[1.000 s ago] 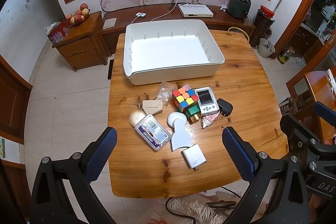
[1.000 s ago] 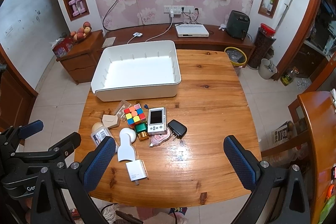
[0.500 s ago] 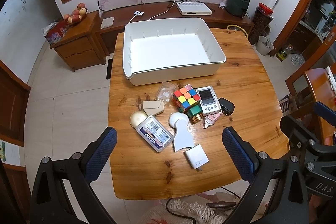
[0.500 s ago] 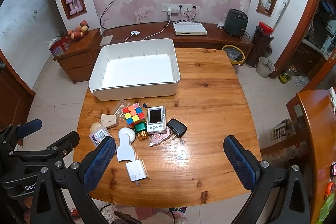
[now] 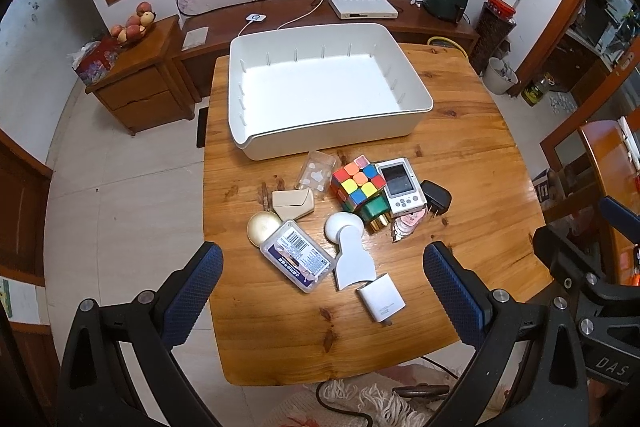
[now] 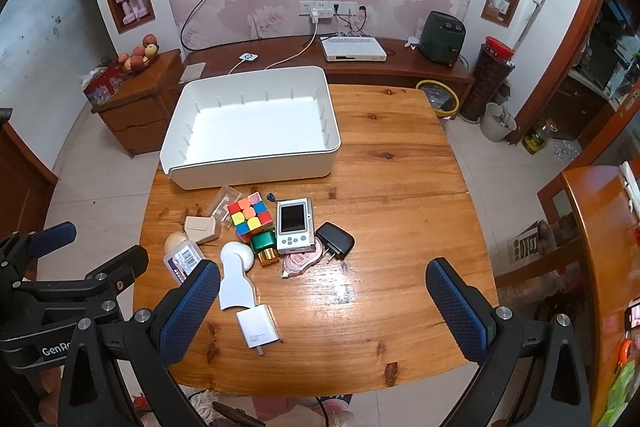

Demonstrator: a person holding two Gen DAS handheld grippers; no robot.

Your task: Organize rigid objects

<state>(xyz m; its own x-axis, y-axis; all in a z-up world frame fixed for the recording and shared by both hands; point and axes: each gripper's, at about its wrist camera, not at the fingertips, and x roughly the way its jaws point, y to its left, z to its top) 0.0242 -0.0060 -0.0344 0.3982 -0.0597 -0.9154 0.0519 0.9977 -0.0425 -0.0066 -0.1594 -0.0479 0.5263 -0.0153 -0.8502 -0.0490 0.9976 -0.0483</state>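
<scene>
An empty white bin (image 5: 320,95) (image 6: 256,131) stands at the far side of the wooden table (image 5: 472,183) (image 6: 400,195). In front of it lies a cluster: a colourful cube (image 5: 358,182) (image 6: 249,214), a small white camera (image 5: 401,186) (image 6: 294,225), a black plug adapter (image 5: 438,202) (image 6: 335,239), a green box (image 5: 374,214), a white fan-like gadget (image 5: 349,247) (image 6: 236,275), a clear labelled case (image 5: 297,255), a white charger (image 5: 380,298) (image 6: 257,327) and a beige box (image 5: 292,203). My left gripper (image 5: 322,289) hangs open above the table's near edge. My right gripper (image 6: 322,303) is open too, holding nothing.
A wooden cabinet (image 5: 136,83) with a fruit bowl (image 5: 132,25) stands left of the table. A low TV bench (image 6: 360,63) runs along the back wall with a white box and a dark appliance. Another wooden table (image 6: 596,251) sits at the right. A fringed rug (image 5: 360,399) lies below the near edge.
Both views have shifted slightly; the table and objects sit a little lower and nearer in frame. No object on the table has moved, and both grippers stay open.
</scene>
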